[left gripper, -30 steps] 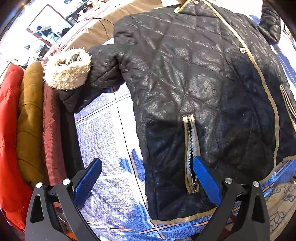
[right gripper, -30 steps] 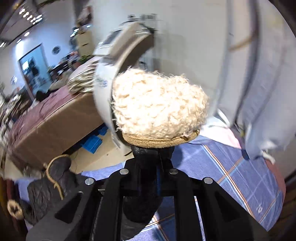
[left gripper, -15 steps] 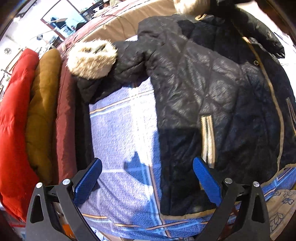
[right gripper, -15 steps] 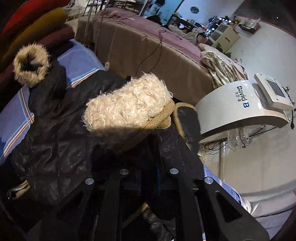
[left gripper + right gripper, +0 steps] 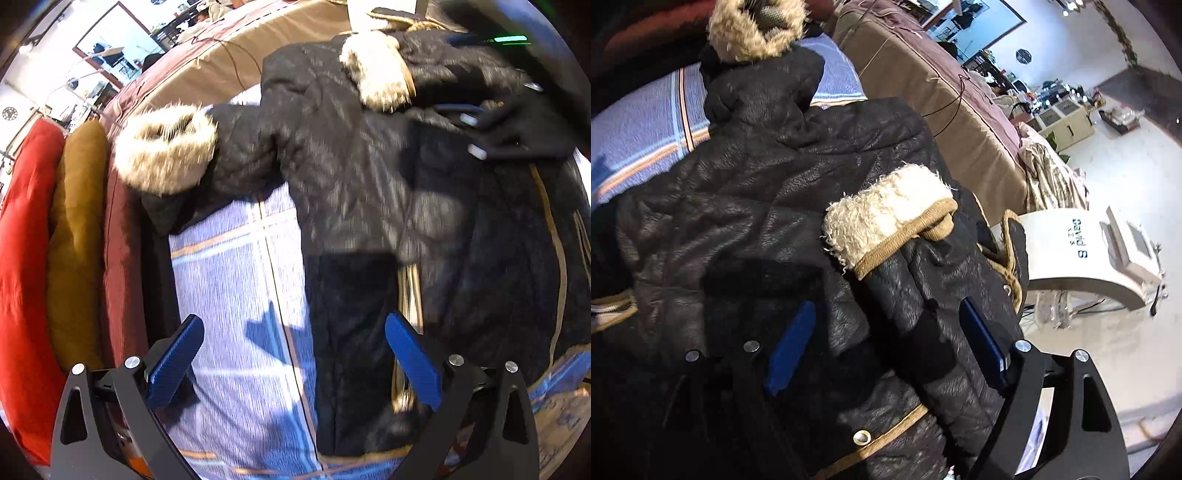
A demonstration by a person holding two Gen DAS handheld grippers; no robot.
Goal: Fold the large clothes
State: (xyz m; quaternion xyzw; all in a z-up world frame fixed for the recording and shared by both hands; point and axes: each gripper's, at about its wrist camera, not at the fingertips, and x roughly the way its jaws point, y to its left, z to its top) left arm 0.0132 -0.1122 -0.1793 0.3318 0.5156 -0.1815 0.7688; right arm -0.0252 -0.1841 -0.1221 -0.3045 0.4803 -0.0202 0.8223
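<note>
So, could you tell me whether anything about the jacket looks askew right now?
Only the far sleeve of the jacket: it sticks out sideways, unfolded, while the other sleeve lies across the front.

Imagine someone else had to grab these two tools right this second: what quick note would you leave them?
Left gripper: open, empty, over the plaid blanket by the jacket's lower edge.
Right gripper: open, straddling the sleeve it has laid across the chest; not clamped.
Black quilted jacket: flat on the blanket, front up. One fleece cuff is folded onto the body. The other sleeve with its fur cuff lies stretched out toward the pile of red, mustard and maroon coats.
Done: first sleeve in.
Left: fold the second sleeve in, then probably fold the body.
</note>
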